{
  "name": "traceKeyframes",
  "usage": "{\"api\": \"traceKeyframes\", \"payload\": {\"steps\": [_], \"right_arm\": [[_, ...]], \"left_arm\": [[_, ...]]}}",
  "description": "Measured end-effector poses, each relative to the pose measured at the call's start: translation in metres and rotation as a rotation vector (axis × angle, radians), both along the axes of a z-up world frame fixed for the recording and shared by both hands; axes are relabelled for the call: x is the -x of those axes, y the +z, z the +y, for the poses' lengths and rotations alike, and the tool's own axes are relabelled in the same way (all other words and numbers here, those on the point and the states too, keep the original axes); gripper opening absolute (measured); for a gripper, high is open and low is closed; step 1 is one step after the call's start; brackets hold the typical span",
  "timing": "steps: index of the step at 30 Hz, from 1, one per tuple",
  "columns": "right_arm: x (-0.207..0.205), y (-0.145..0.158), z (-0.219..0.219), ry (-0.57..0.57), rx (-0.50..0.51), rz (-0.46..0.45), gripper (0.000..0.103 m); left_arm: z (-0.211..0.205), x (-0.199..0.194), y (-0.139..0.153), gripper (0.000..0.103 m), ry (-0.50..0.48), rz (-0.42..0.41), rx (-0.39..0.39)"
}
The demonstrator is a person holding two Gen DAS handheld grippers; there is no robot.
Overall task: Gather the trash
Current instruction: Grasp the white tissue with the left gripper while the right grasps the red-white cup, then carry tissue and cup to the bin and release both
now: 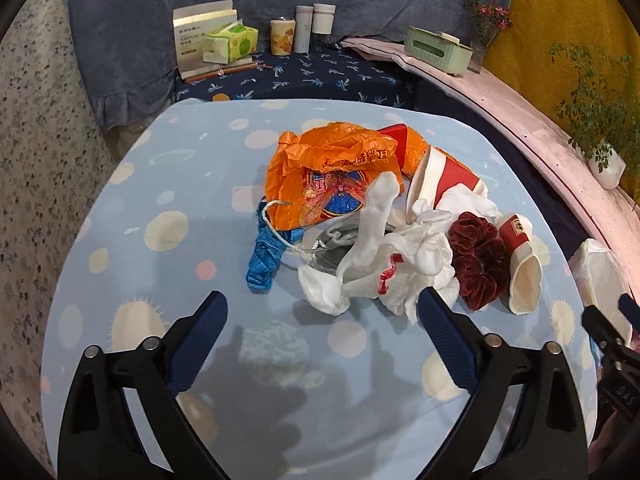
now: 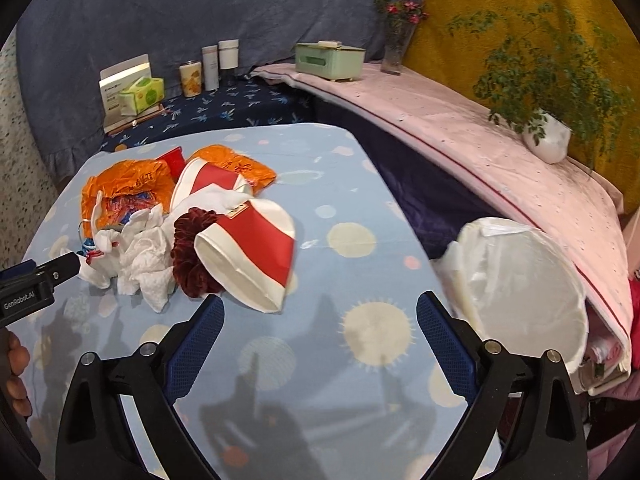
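I have the trash heaped mid-desk [image 1: 120,208] on the blue dotted cloth. At the back lies a crumpled orange plastic bag [image 1: 320,176], a flattened red-and-white paper cup [image 1: 444,176] beside it. In front, a twisted white sock [image 1: 360,240] and crumpled white tissue [image 1: 424,256] tangle together, a blue wrapper [image 1: 262,260] to their left. To the right sit a dark red velvet scrunchie [image 1: 478,256] and another squashed red-and-white cup [image 2: 248,256], mouth toward me. My left tongs [image 1: 322,316] stand wide open above the cloth, gripping nothing; my right tongs [image 2: 320,316] likewise, empty. A white-lined bin [image 2: 520,292] sits off the desk's right edge.
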State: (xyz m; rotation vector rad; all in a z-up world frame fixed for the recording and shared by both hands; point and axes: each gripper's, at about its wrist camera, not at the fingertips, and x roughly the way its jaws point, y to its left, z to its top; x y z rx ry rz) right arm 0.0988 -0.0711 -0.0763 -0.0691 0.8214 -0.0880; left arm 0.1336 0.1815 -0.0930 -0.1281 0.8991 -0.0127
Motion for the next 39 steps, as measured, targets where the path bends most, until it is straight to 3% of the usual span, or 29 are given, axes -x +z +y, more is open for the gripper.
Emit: {"api": "traceKeyframes", "payload": {"steps": [3, 6, 11, 14, 17, 19, 22, 39], "right_arm": [[-0.014, -0.011, 0.007, 0.005, 0.003, 0.023, 0.081], [-0.024, -0.020, 0.013, 0.010, 0.008, 0.041, 0.077], [-0.038, -0.035, 0.021, 0.023, 0.010, 0.072, 0.063], [-0.044, -0.041, 0.025, 0.032, 0.013, 0.086, 0.050], [-0.048, -0.043, 0.027, 0.035, -0.004, 0.093, 0.032], [-0.048, -0.041, 0.026, 0.035, -0.024, 0.090, 0.012], [-0.046, -0.034, 0.024, 0.035, -0.039, 0.073, 0.004], [-0.003, 0.062, -0.027, -0.007, -0.107, -0.126, 0.003]], "left_arm": [[-0.002, -0.008, -0.008, 0.083, -0.020, 0.017, 0.016], [-0.006, -0.016, -0.014, 0.072, -0.046, 0.030, 0.027], [-0.008, -0.024, -0.020, 0.042, -0.077, 0.045, 0.053], [-0.010, -0.026, -0.021, 0.020, -0.097, 0.054, 0.060], [-0.010, -0.025, -0.020, 0.012, -0.099, 0.060, 0.071], [-0.010, -0.023, -0.016, 0.011, -0.097, 0.053, 0.071], [-0.011, -0.019, -0.007, 0.010, -0.097, 0.041, 0.074], [-0.068, 0.014, 0.089, 0.009, -0.203, -0.127, 0.125]]}}
